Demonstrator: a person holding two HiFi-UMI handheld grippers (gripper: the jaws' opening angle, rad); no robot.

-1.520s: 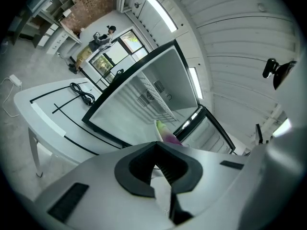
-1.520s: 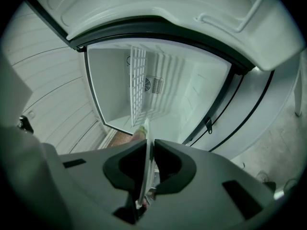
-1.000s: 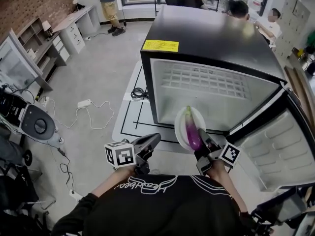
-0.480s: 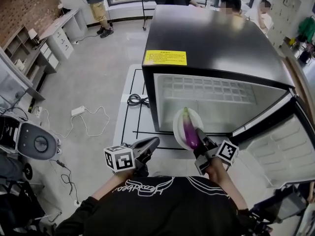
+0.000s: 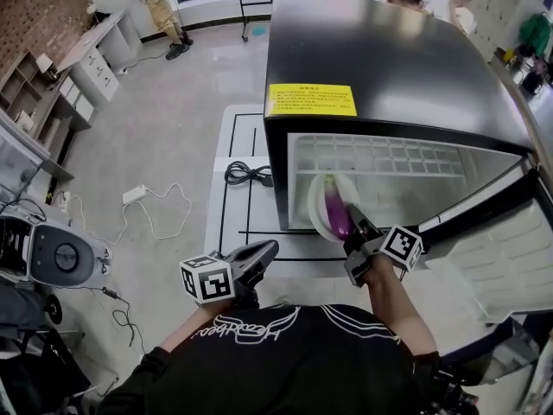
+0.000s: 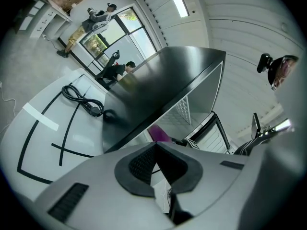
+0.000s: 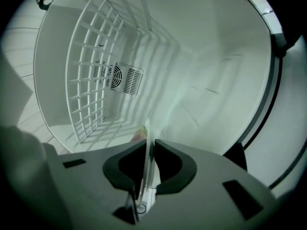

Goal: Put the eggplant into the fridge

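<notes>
Two grippers at the open fridge (image 5: 389,50), centre right of the head view: the right gripper (image 5: 352,228) has its jaws clenched on the near rim of a white plate (image 5: 318,216) carrying the eggplant (image 5: 337,213). The plate sits at the mouth of the cavity, below the wire rack (image 5: 380,156), with the door (image 5: 497,262) swung wide at lower right. The left gripper (image 5: 266,251), at lower centre, has its jaws pressed together on nothing and hangs clear of the fridge.

The step in hand looks like the delivery itself: plate and load going in. The next move likely calls for a level push onto the fridge floor, as a tilt could roll the eggplant off, then letting go of the rim.

The eggplant's long axis runs almost straight up the frame, green stalk end pointing into the fridge, purple body toward the jaws.
</notes>
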